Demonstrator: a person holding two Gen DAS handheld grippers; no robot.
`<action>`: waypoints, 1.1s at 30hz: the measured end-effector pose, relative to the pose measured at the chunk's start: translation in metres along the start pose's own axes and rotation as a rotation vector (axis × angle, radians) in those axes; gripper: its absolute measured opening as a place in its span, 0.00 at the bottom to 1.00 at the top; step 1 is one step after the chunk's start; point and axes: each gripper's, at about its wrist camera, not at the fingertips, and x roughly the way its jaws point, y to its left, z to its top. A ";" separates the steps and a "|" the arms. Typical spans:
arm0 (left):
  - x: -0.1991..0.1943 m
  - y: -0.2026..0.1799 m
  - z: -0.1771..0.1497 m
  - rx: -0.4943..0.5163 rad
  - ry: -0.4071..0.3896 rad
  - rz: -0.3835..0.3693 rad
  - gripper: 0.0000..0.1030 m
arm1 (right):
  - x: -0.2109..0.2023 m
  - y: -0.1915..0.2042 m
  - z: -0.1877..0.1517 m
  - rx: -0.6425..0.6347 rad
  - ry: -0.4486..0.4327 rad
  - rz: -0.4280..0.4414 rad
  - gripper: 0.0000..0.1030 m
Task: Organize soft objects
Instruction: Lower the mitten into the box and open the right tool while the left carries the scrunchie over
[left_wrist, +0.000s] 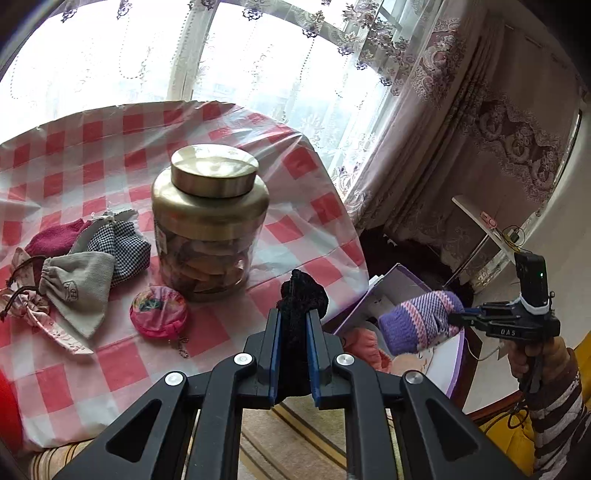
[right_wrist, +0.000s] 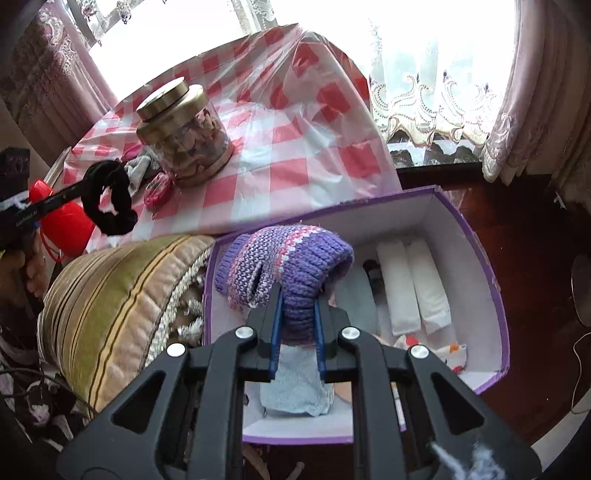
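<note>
Lace curtains and a bright window back a worktop under a red-and-white checked cloth, with a purple box set lower beside it. At lower centre of the left wrist view, the left gripper is clamped narrow on a black scrunchie, held above the worktop's near edge. The right gripper pinches a purple knitted mitten over the box's open top. Only a fold of the mitten sits between the pads, so my guess is it could slip free and snag on the box wall, or land on the cushion at the left, if the hand swings before release. Only the left view shows the pouches, a round pink coin purse and a brass-lidded jar still on the cloth; only the right view shows the box's contents, white rolls and a pale blue cloth.
</note>
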 end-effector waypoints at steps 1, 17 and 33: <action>0.001 -0.005 0.001 0.007 0.001 -0.007 0.13 | 0.002 -0.001 -0.007 -0.006 0.021 0.010 0.18; 0.025 -0.086 0.017 0.116 0.044 -0.114 0.13 | 0.092 -0.004 -0.084 -0.325 0.458 0.009 0.18; 0.111 -0.171 0.001 0.179 0.274 -0.293 0.13 | 0.033 -0.067 -0.081 -0.112 0.254 -0.126 0.68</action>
